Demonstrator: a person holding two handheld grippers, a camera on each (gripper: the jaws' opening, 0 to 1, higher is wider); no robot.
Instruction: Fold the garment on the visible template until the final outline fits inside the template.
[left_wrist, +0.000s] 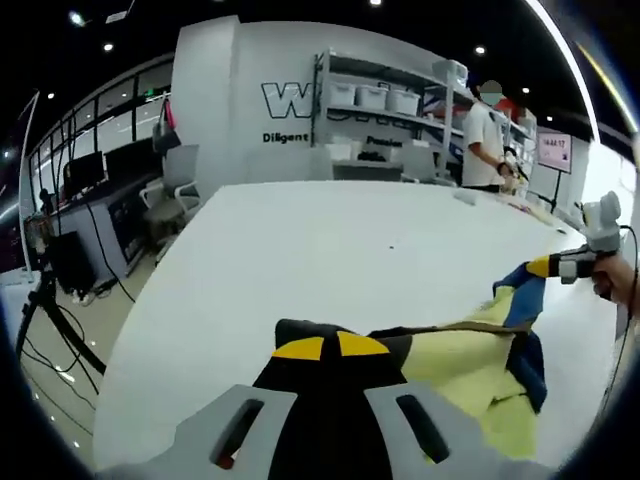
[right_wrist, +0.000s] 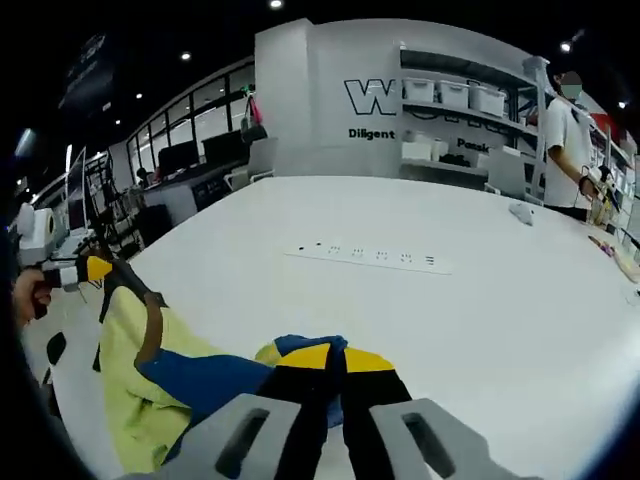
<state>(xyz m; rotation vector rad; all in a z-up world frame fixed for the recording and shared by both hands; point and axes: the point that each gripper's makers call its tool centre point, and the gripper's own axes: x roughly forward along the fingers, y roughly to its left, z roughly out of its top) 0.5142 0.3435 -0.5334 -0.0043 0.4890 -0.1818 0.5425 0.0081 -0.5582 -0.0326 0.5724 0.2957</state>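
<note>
A pale yellow garment (left_wrist: 470, 365) with blue and black parts hangs stretched between the two grippers above the white table (left_wrist: 330, 250). My left gripper (left_wrist: 330, 347) is shut on a black edge of it, its yellow-tipped jaws pressed together. In the left gripper view, the right gripper (left_wrist: 550, 266) at the right holds a blue corner of the garment. My right gripper (right_wrist: 327, 357) is shut on the blue part of the garment (right_wrist: 200, 378). The left gripper (right_wrist: 98, 268) shows at the left of the right gripper view, pinching the garment's dark edge, held by a hand (right_wrist: 28, 290).
A white power strip (right_wrist: 372, 257) lies on the table beyond the garment. A person (left_wrist: 486, 140) stands at the table's far side near shelving (left_wrist: 385, 105) with bins. Office chairs (left_wrist: 175, 185) and desks stand off the table's left side. Cables lie on the floor.
</note>
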